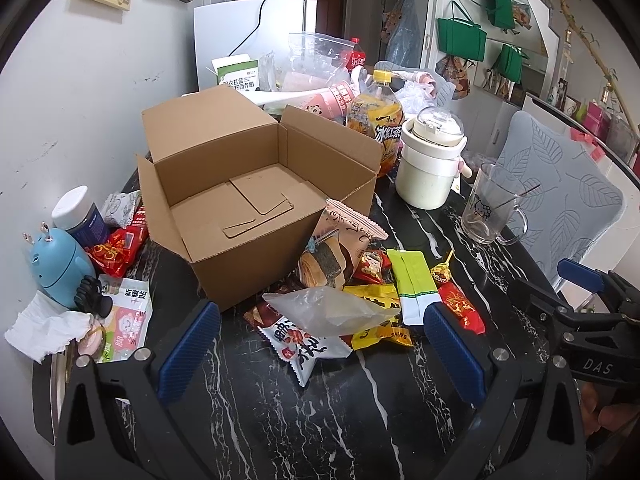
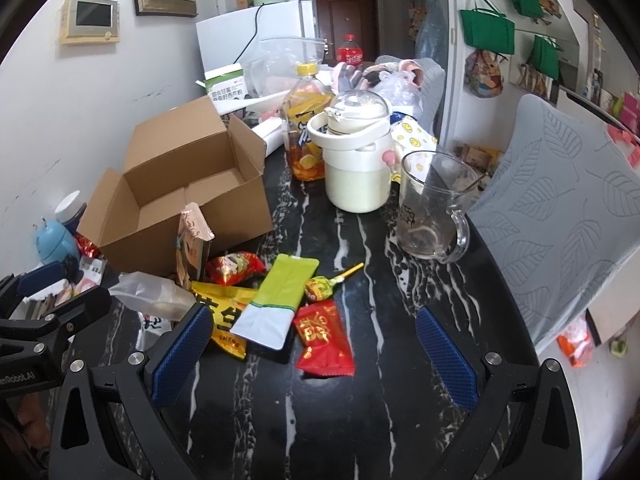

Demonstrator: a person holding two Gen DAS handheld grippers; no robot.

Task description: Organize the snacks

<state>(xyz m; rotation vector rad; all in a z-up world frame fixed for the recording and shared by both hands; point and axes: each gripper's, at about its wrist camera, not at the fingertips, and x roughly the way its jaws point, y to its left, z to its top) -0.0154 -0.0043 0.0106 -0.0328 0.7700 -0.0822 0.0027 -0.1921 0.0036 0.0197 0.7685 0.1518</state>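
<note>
- Basically nothing sorted yet, far as I can tell — the cardboard box sits open on the black marble table and all I can see inside is its own folded bottom flaps. No snacks in there.
- The snack pile is all still loose on the table just in front of the box: a pink seaweed-snack packet leaning against the box's front corner, a clear plastic bag, a white star-edged packet, a yellow packet, a green-and-white sachet, a red packet, a lollipop and a small red candy pack.
- More red wrappers on the box's left side, so those probably need collecting too.
- Left gripper is spread wide and empty, hovering with the clear bag and star packet between its fingers — my guess is that's first up.
- Right gripper is also wide open, holding nothing, with the sachet and red packet between its fingers.
- So the whole job's still ahead: every packet into the box.
</note>
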